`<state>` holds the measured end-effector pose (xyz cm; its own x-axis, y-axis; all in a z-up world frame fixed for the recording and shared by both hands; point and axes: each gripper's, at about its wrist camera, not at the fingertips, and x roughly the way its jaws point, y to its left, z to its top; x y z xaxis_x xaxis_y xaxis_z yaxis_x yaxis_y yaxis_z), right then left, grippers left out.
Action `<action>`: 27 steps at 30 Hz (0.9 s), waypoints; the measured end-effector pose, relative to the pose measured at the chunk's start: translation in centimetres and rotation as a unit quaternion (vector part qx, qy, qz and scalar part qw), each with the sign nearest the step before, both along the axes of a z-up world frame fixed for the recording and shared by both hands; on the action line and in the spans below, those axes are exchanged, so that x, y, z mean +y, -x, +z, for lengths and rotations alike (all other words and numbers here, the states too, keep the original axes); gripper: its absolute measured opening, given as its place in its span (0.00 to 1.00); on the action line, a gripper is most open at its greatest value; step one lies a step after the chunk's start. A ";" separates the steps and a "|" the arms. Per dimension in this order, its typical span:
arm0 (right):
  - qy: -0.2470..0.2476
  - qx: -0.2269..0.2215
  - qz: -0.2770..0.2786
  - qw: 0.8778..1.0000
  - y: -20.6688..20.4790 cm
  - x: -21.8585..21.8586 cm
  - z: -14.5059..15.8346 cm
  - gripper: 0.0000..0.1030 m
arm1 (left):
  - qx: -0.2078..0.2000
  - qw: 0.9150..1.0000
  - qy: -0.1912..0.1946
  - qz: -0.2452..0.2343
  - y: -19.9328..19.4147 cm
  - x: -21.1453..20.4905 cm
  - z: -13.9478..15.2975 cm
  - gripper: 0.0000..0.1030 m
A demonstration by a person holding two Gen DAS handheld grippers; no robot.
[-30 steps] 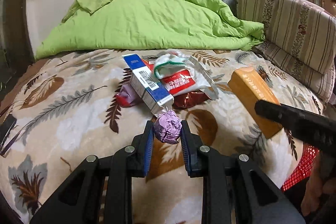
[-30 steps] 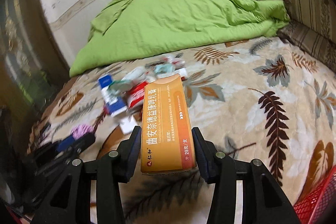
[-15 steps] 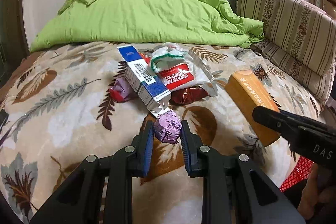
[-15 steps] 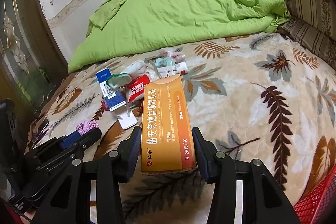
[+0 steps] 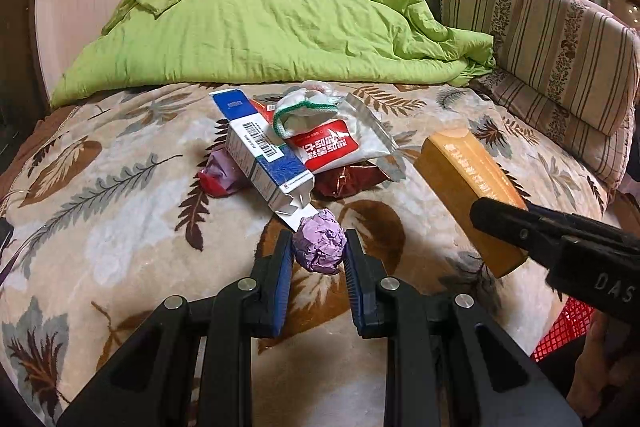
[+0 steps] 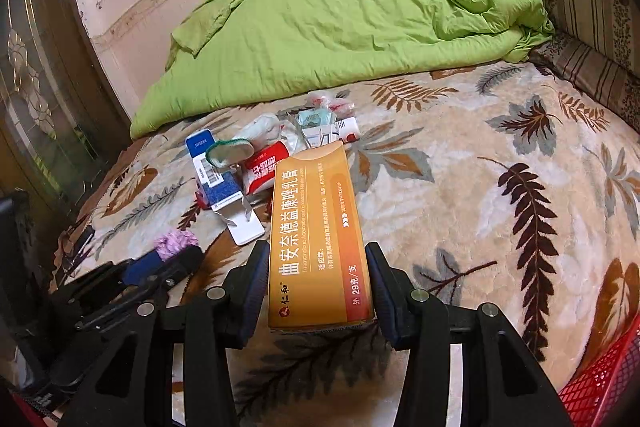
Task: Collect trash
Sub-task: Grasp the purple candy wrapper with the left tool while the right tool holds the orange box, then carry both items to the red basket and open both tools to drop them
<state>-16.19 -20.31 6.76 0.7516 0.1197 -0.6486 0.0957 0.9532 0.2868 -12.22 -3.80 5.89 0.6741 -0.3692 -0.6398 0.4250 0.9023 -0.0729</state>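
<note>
Left gripper (image 5: pixel 319 251): jaws clamped on the purple paper wad (image 5: pixel 320 246), held just above the bed (image 5: pixel 120 227). Right gripper (image 6: pixel 316 287): jaws clamped on the sides of the orange carton (image 6: pixel 318 239), long axis pointing away from the camera, carton lifted clear of the blanket.

Change over the last 1 s: grips unchanged on both sides. Both views have pulled back and up a little; the trash pile sits lower and farther in frame than before, and in the left view the right gripper with its carton has drifted nearer the bed edge. Read as: both picks are done and the carry has begun.

Left on the bed: blue-and-white box (image 5: pixel 260 151) with its end flap open, red-and-silver pouch (image 5: pixel 340 143), white mesh item with green trim (image 5: pixel 304 111), dark red wrapper (image 5: pixel 348 179), a purple-red wrapper (image 5: pixel 218 175) partly under the box, and a few small packets (image 6: pixel 324 123) farther back. Green quilt (image 5: pixel 260 23) behind the pile.

Red mesh basket (image 6: pixel 600 387) shows at the lower right corner of the right view, beside the bed edge. Judged to be the drop point; its opening is not visible.

Status: 2 items in hand, at least 5 to go. Risk: the wad is light and crumpled and could slip if the jaws ease.
</note>
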 end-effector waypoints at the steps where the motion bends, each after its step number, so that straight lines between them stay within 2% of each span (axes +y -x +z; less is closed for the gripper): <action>1: -0.002 -0.003 -0.002 1.000 0.2 -0.2 0.2 0.50 | 0.000 1.000 -0.002 -0.002 0.1 -0.1 0.0 0.23; 4: -0.025 -0.008 -0.007 1.000 1.6 -1.2 0.9 0.50 | -0.007 1.000 -0.007 -0.016 0.6 -0.9 0.3 0.23; 8: -0.055 -0.017 -0.022 0.998 5.8 -3.9 2.3 0.50 | -0.021 0.998 -0.010 -0.059 2.2 -2.9 1.5 0.23; 13: -0.054 -0.028 -0.090 0.994 12.7 -9.2 4.3 0.50 | -0.030 0.990 -0.004 -0.135 4.8 -7.4 3.7 0.23; 16: -0.052 -0.020 -0.138 0.989 16.4 -12.5 4.5 0.50 | -0.012 0.980 0.013 -0.197 6.5 -11.1 5.1 0.23; 20: -0.051 -0.006 -0.209 0.977 21.5 -17.2 4.3 0.50 | 0.007 0.960 0.021 -0.279 9.6 -16.8 6.3 0.23; 24: -0.057 0.013 -0.268 0.962 25.7 -20.7 3.2 0.50 | 0.046 0.938 0.022 -0.342 12.6 -21.9 6.0 0.23; 27: -0.065 0.030 -0.302 0.951 28.0 -22.7 1.8 0.50 | 0.067 0.924 0.009 -0.376 14.9 -25.8 5.0 0.23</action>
